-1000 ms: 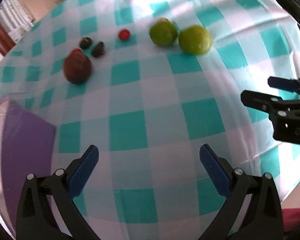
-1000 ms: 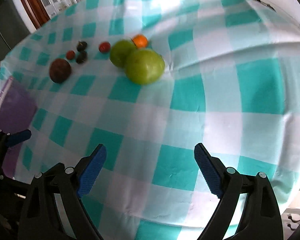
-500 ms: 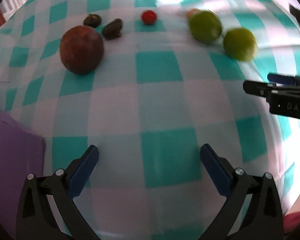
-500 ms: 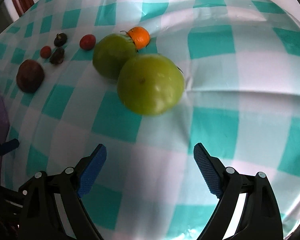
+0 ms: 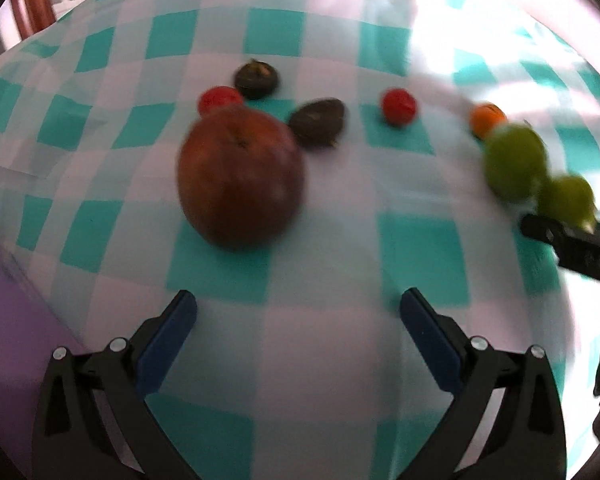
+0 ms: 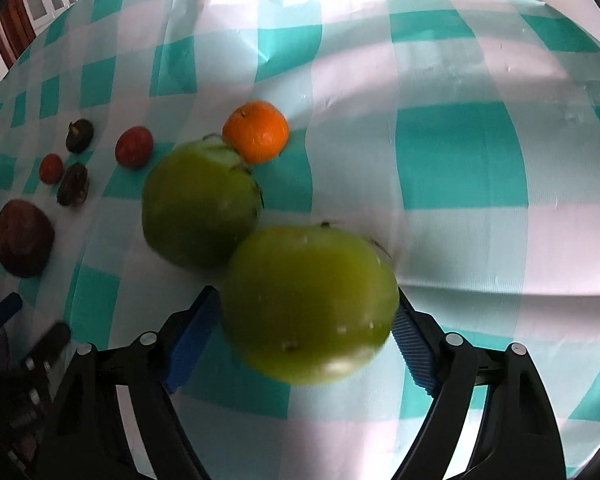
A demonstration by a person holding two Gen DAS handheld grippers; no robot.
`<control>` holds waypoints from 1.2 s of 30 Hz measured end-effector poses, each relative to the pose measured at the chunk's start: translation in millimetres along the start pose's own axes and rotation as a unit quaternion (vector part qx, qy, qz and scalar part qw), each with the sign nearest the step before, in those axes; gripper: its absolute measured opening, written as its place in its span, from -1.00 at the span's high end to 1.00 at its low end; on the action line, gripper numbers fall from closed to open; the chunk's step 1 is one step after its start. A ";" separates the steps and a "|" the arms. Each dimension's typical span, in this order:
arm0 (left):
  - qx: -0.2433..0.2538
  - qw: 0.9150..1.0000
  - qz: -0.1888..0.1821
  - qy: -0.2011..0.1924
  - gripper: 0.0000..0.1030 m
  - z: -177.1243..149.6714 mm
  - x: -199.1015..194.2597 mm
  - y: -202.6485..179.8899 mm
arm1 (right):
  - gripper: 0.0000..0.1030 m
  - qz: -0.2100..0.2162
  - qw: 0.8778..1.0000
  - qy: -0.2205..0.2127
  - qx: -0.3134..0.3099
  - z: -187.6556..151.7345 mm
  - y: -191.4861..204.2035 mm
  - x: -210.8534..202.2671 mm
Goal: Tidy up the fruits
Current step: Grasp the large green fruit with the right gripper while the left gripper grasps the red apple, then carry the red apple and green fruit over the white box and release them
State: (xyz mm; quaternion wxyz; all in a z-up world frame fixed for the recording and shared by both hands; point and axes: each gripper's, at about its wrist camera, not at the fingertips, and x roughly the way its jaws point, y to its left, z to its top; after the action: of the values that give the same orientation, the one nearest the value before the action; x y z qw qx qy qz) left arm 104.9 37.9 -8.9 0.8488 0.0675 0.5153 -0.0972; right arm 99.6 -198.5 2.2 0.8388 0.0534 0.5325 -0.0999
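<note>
A large dark red fruit [image 5: 240, 176] lies on the teal checked cloth, a little ahead of my open left gripper [image 5: 298, 314]. Behind it lie two small red fruits [image 5: 398, 106], two dark wrinkled fruits [image 5: 318, 120] and a small orange [image 5: 487, 118]. In the right wrist view a big green fruit [image 6: 308, 308] sits between the open blue pads of my right gripper [image 6: 306, 316]. A second green fruit [image 6: 200, 204] and the orange [image 6: 256, 130] lie just behind it. The dark red fruit [image 6: 22, 238] is at far left.
A purple tray [image 5: 8, 344] lies at the left edge of the table [image 5: 420, 248], beside my left gripper. The right gripper's black body [image 5: 572, 244] reaches in from the right in the left wrist view. Wooden furniture stands beyond the table's far left.
Both grippers have moved forward. The left has closed in on the dark red fruit. The right has come up around the near green fruit, which now sits between its pads.
</note>
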 end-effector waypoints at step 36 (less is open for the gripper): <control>0.062 0.998 0.000 0.009 -0.25 -11.4 -30.5 -27.1 | -0.29 0.036 0.998 0.024 -0.047 -64.4 -15.1 -35.2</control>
State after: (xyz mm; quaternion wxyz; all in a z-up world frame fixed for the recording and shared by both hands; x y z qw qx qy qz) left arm 75.0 16.9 12.5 0.8382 0.1209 0.5159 -0.1288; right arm 24.9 -196.7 6.7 0.8306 0.0360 0.5540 -0.0431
